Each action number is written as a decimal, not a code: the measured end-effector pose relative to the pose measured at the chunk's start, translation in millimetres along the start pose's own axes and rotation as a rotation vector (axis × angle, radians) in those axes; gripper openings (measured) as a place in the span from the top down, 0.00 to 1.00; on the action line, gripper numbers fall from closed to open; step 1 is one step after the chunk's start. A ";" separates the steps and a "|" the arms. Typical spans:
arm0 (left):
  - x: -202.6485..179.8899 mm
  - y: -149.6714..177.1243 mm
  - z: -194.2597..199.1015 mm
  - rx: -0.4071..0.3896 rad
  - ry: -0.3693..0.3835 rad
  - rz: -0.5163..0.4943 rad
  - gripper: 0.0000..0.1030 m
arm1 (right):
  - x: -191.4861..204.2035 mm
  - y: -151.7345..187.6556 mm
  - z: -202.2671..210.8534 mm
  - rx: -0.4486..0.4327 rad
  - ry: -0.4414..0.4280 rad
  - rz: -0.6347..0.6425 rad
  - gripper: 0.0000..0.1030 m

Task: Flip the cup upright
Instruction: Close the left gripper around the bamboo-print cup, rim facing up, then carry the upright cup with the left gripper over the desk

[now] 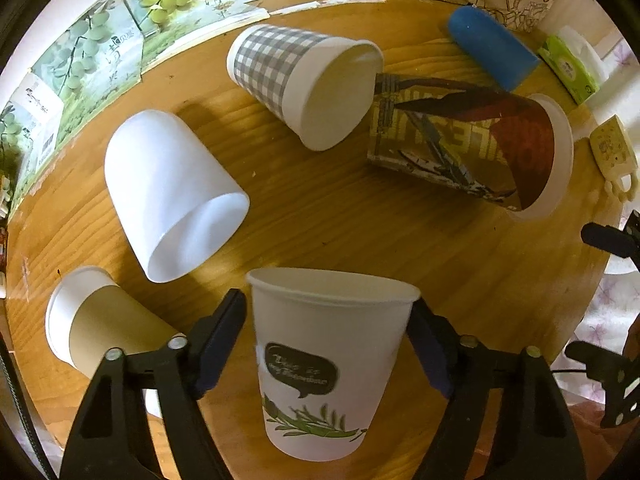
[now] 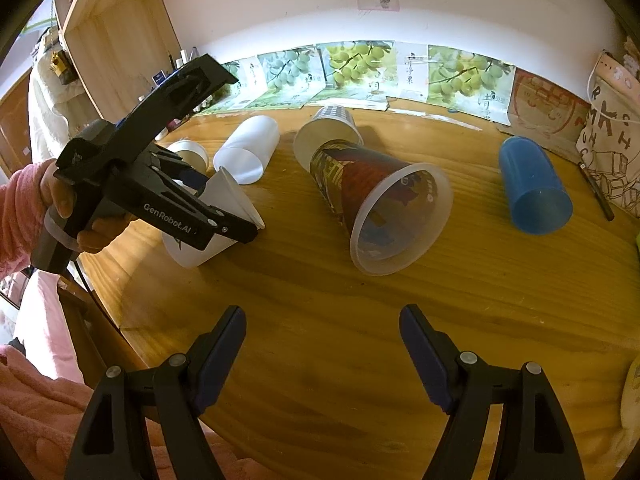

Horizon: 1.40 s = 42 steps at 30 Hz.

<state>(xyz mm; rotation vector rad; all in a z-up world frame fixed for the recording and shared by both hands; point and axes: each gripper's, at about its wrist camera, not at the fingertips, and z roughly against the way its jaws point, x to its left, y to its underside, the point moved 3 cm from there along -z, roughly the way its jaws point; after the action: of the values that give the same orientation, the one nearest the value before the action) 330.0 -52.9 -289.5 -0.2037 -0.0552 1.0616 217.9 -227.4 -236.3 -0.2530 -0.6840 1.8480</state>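
My left gripper [image 1: 332, 344] is clenched on a smooth white paper cup [image 1: 326, 364] printed with a dark speech bubble and green leafy sprigs; it sits low in the centre of the left wrist view, mouth toward the top of the frame, both blue-padded fingers [image 1: 222, 340] pressed against its tapered sides. In the right wrist view that same cup [image 2: 208, 224] sits at centre left, tilted, its base near the glossy wooden table [image 2: 360, 340]. My right gripper [image 2: 320, 352] hangs released at the bottom of its frame, fingers spread wide with only bare wood grain between them. I count five more cups lying on their sides: a frosted white plastic tumbler [image 1: 172, 196] left of centre, a grey-and-white checked paper cup [image 1: 304, 80] at top centre, a translucent plastic cup with a dark printed sleeve [image 1: 472, 144] at right, its base touching the checked cup's rim, a blue plastic tumbler [image 1: 492, 46] at upper right, and a tan-sleeved paper cup [image 1: 96, 324] at lower left. Grape posters [image 2: 360, 68] line the far wall.
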 end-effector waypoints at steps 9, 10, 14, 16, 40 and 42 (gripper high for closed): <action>-1.2 -6.7 17.1 -0.053 0.016 0.024 0.31 | 4.7 -0.4 1.9 -0.002 0.010 0.004 0.23; -1.3 -7.3 19.8 -0.065 0.016 0.021 0.31 | 5.7 -0.3 2.5 -0.003 0.012 0.006 0.23; -1.4 -0.6 35.0 -0.123 0.022 0.023 0.32 | 9.6 0.2 5.1 -0.008 0.017 0.010 0.23; -3.6 -1.0 43.8 -0.162 0.025 0.027 0.32 | 12.3 0.5 6.7 -0.010 0.022 0.011 0.23; -17.7 55.4 85.9 -0.568 0.047 0.195 0.33 | 58.0 26.1 32.2 -0.081 0.195 -0.139 0.23; -15.7 60.7 86.7 -0.594 0.057 0.218 0.33 | 59.6 26.7 34.6 -0.097 0.201 -0.156 0.23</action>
<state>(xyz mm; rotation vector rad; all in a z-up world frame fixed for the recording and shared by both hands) 257.7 -25.9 -215.5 -0.7908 -0.3039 1.2348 157.4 -190.9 -214.5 -0.4309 -0.6356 1.6178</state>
